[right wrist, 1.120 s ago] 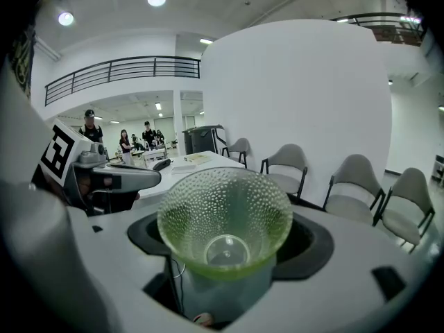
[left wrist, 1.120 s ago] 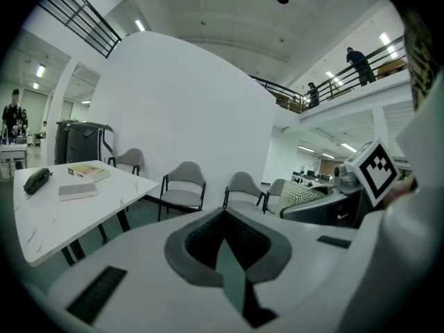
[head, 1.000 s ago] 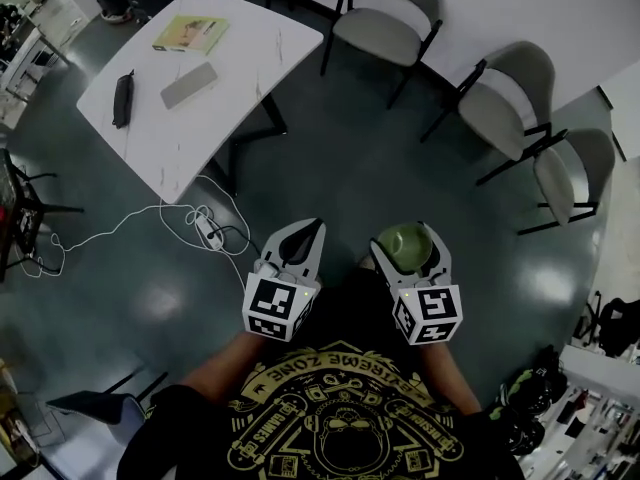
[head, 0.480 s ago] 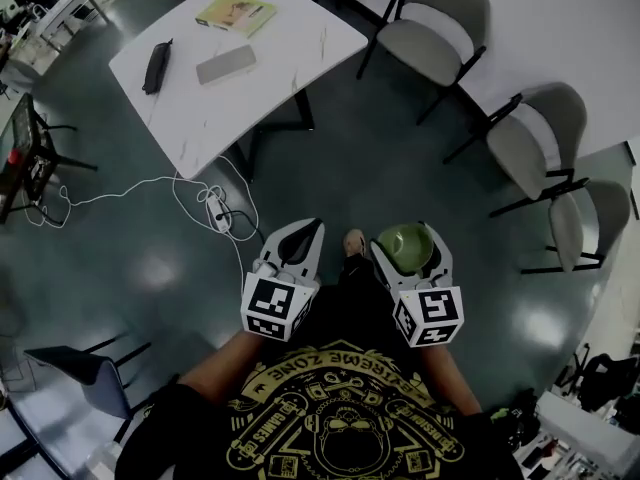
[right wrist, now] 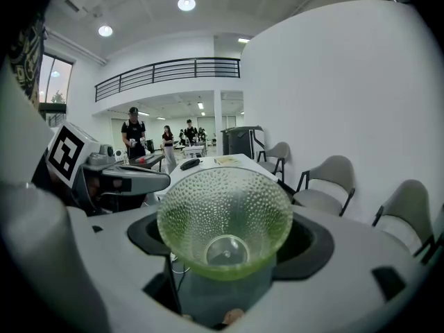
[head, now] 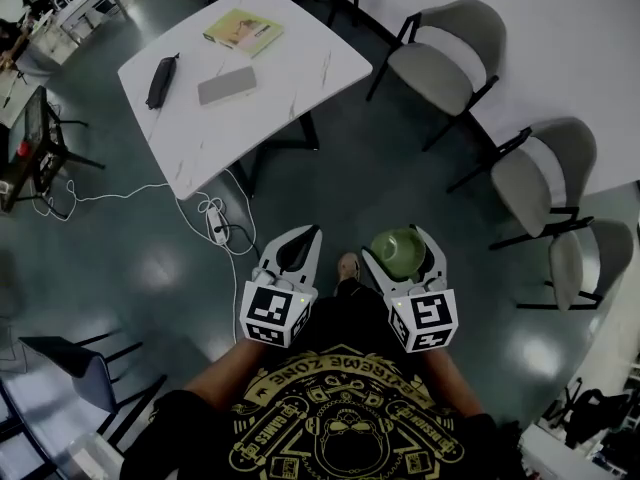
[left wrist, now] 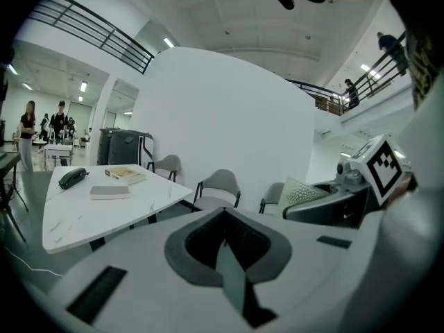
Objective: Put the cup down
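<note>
Standing on the dark floor, I hold the green dimpled glass cup (right wrist: pixel 224 217) clamped between the jaws of my right gripper (head: pixel 397 240), clear of any surface. My left gripper (head: pixel 306 238), just at nine o'clock of the cup, has its jaws pressed together on nothing. The white table (head: pixel 290 88) lies well apart at eleven o'clock.

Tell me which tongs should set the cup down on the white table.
Right. The right tongs grip the green cup; the left tongs are shut and empty. The white table lies ahead to the left, likely out of reach for now.
</note>
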The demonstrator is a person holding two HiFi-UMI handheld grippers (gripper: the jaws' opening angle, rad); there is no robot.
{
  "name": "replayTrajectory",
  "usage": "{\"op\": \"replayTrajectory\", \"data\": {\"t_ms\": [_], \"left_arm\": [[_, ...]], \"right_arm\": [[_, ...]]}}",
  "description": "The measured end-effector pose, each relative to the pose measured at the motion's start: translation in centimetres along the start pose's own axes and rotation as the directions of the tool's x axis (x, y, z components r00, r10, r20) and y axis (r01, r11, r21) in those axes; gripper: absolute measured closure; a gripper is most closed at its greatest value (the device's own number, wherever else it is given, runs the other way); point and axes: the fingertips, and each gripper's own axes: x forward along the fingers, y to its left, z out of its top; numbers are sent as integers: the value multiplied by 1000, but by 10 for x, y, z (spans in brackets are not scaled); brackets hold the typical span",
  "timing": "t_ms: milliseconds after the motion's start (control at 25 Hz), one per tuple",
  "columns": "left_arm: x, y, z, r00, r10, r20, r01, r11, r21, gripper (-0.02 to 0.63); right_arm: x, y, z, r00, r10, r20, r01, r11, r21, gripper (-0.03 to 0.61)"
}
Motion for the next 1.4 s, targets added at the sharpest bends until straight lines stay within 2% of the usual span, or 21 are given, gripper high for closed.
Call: {"op": "replayTrajectory", "data": {"t_ms": [280, 640, 920, 1160, 1400], "left_arm": [[45, -7, 0, 997, 62, -35, -62, 998, -17, 607], [69, -1, 12, 977, 205, -56, -205, 979, 0, 607], [61, 17, 20, 949, 311, -50, -312, 950, -15, 607], [49, 38, 18, 931, 362, -50, -365, 930, -51, 607], [54, 71, 21, 935, 352, -44, -355, 929, -103, 607]], "right_arm": [[24, -42, 2, 997, 74, -19, -74, 997, -4, 184], [61, -66, 7, 975, 222, -22, -223, 975, -13, 183], [86, -64, 16, 952, 304, -20, -304, 952, -31, 183], [104, -48, 22, 938, 345, -38, -347, 937, -43, 183], [124, -38, 31, 944, 325, -64, -328, 943, -54, 183]]}}
